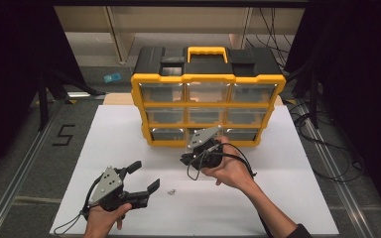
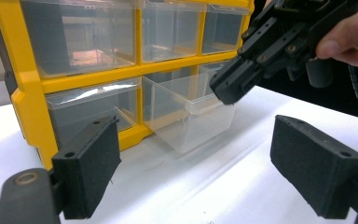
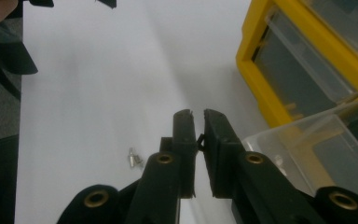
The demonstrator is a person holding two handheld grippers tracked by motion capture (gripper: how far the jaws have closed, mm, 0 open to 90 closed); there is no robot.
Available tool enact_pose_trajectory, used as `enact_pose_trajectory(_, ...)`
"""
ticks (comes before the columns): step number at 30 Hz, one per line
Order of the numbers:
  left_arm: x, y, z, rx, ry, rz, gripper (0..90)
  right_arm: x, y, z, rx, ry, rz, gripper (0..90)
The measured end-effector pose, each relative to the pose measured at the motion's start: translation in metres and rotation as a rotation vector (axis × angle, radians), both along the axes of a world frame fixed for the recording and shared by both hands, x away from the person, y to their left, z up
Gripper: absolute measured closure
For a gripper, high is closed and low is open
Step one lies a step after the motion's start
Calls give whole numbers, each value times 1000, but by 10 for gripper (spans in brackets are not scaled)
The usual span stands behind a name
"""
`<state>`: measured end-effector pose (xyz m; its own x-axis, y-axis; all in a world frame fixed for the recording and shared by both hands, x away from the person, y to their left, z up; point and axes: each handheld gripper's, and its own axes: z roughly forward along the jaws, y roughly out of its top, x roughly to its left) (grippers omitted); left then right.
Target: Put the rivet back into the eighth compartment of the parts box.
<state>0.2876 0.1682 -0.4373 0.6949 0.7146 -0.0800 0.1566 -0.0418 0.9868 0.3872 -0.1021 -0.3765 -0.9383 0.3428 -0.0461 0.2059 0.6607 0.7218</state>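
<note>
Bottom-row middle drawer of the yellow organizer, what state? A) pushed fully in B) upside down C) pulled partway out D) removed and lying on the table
C: the clear drawer juts out past the front of the yellow organizer while its back end stays in the slot, with the shut right gripper just above its front rim.

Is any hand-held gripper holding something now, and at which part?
The right hand-held gripper is shut with nothing visible between its jaws, above the pulled-out clear drawer. The left hand-held gripper is open and empty.
</note>
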Motion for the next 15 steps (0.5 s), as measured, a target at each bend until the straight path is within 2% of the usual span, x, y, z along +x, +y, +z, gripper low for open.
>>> enact_pose_trajectory(15,0,0,0,0,-1,-1,160,8,-13,14,65,-43,-45,836)
